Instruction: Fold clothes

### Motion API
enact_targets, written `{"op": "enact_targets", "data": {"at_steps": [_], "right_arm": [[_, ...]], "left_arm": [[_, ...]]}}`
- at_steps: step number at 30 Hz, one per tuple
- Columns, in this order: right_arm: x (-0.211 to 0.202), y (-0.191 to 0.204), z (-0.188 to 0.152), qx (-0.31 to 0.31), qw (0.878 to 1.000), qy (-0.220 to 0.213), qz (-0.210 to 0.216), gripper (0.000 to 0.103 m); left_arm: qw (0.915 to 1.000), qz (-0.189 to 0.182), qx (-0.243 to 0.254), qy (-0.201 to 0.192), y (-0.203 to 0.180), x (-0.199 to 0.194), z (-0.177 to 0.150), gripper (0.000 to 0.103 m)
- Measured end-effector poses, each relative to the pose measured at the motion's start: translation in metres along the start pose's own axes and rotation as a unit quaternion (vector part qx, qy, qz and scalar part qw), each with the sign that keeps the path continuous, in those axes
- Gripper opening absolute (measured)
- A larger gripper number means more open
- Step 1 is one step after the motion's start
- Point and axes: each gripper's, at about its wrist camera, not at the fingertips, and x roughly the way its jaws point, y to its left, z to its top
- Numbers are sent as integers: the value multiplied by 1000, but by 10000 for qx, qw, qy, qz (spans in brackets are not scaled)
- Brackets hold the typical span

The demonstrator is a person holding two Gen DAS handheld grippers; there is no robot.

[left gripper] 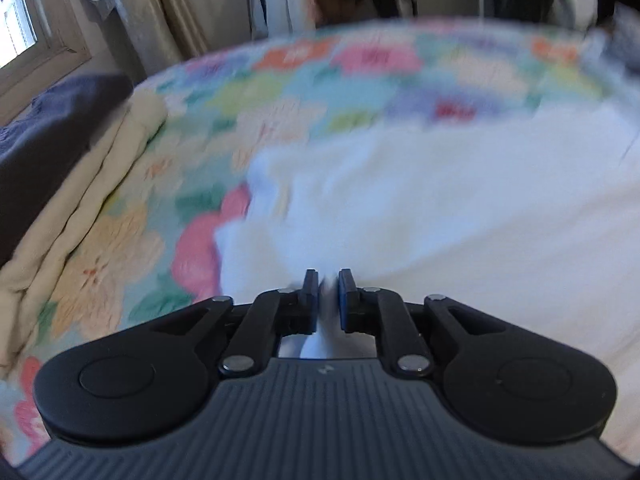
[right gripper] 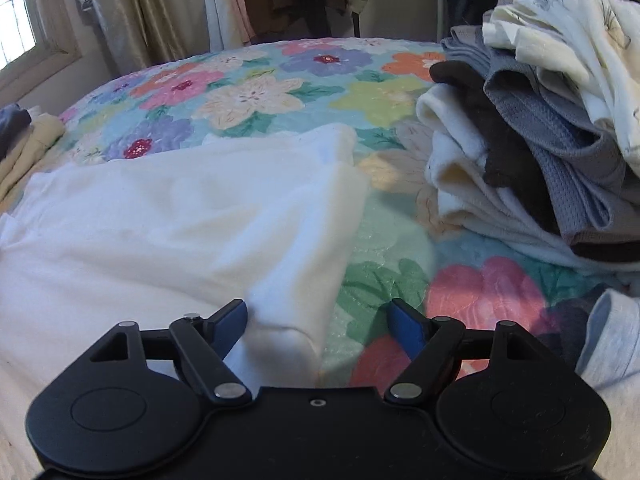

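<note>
Left wrist view: the left gripper (left gripper: pixel 328 280) pinches a fold of the white garment (left gripper: pixel 460 200) at lower centre, its jaws nearly together. Right wrist view: the right gripper (right gripper: pixel 316 316) gapes wide around the garment's corner, pads clear of it. Around it lies the floral quilt (right gripper: pixel 380 288), with a clothes pile (right gripper: pixel 540 140) at upper right.

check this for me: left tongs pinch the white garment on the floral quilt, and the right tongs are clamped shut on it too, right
Not quite. The left tongs do pinch the white fabric garment on the floral quilt, but the right wrist view shows the right tongs wide open around its corner.
</note>
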Motion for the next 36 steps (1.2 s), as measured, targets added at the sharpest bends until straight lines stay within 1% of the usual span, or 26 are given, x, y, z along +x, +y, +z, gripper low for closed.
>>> {"op": "enact_targets", "data": {"at_steps": [1,3,4,5,6,7,8,10,12,14,15,16,18,20,22,26,29,30,31,33,36], "right_arm": [[0,0,1,-4,10000,-16,-49,83],[-5,4,2,31,9994,-194,-271,83],[-13,11,3,-191,9980,-414,-442,83],[-20,17,3,-413,9952,-634,-614,83],[-28,24,4,-635,9912,-853,-784,83],[-35,30,5,-854,9860,-1069,-951,83],[-37,34,7,-912,9867,-1108,-768,83],[-41,41,11,-1024,9869,-1184,-400,83],[-33,48,13,-987,9903,-967,117,80],[-20,56,14,-1134,9900,-697,468,77],[-13,60,15,-1207,9890,-562,642,72],[-6,64,16,-1287,9882,-447,702,71],[10,70,20,-1407,9879,-211,611,71],[23,67,24,-1297,9911,-67,300,71],[25,58,26,-1034,9945,-54,154,71],[22,42,28,-793,9964,-120,-271,70],[11,31,28,-455,9982,-204,-340,70],[0,32,25,-410,9988,-226,-175,70],[-11,33,22,-365,9990,-248,-11,71],[-33,35,16,-275,9987,-291,319,71],[-45,43,-1,-533,9927,0,1082,71]], "left_arm": [[10000,-8,43,-6,1,4,-4,14],[9999,-77,-151,13,6,0,-3,15],[9992,-114,-367,95,9,-4,2,21],[9973,-229,-675,166,14,-9,5,26],[9939,-451,-993,182,18,-16,7,39],[9897,-706,-1236,143,19,-24,8,46],[9872,-885,-1327,90,17,-30,8,48],[9868,-1000,-1273,69,4,-35,6,50],[9842,-1156,-1328,187,-6,-30,3,51],[9798,-1222,-1545,345,-12,-20,-3,51],[9774,-1256,-1654,399,-15,-15,-7,51],[9770,-1244,-1678,422,-17,-12,-10,51],[9810,-1163,-1510,364,-23,-11,-14,51],[9841,-1094,-1356,346,-25,-13,-15,51],[9842,-1080,-1355,364,-23,-14,-16,51],[9832,-1072,-1437,330,-20,-14,-20,51],[9861,-947,-1336,297,-25,-19,-22,52],[9877,-906,-1241,303,-27,-22,-23,55],[9890,-899,-1129,328,-30,-25,-25,62],[9915,-878,-882,377,-35,-31,-29,67],[9944,-796,-677,175,-39,-44,-37,72]]}}
